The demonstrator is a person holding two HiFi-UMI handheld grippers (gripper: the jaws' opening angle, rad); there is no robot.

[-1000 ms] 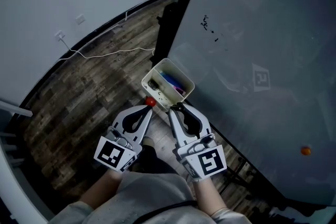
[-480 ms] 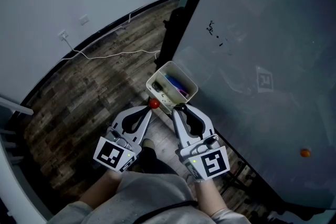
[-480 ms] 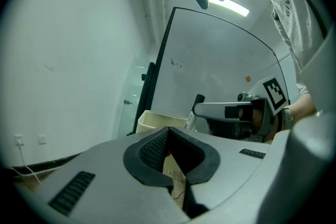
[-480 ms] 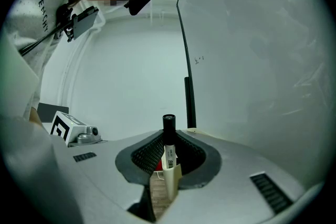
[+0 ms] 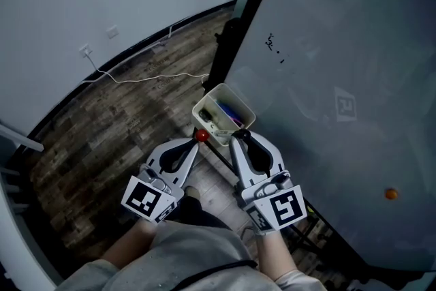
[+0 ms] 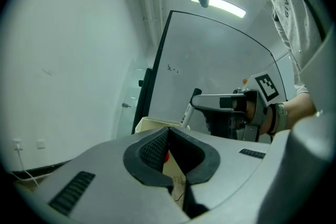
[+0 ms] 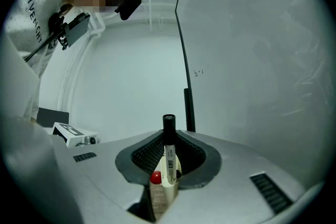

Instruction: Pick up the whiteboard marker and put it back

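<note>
Cream plastic: the tub (image 5: 205, 98) hangs at the lower edge of the whiteboard (image 5: 340, 44), above a wood floor (image 5: 116, 119). A blue item (image 5: 227, 107) and some darker ones lie inside it, too small to name.

The marker (image 7: 169, 162) is out of the tub and in the right gripper (image 7: 168, 139). Its ribbed fingers are clamped narrow on the white barrel, and the black cap (image 7: 168, 123) stands up past the fingertips. From the head view, this gripper (image 5: 238, 138) sits just beside the tub's near corner, with the marker roughly upright over the tub's edge.

The left gripper (image 6: 168, 131) has its fingers pressed together at the tips with nothing between them. It hangs near the tub's other near side (image 5: 195, 142). A small red ball (image 5: 201, 135) shows just below the tub, between the two grippers; I cannot tell what it belongs to.

By my reading, the pick-up is done and the return is what remains. The marker has to go down into the tub's open top, and then the right fingers must open to let it go. The tub is narrow and partly full, so the barrel needs to be lined up with a free gap before release. The left gripper seems to have no part in this.
</note>
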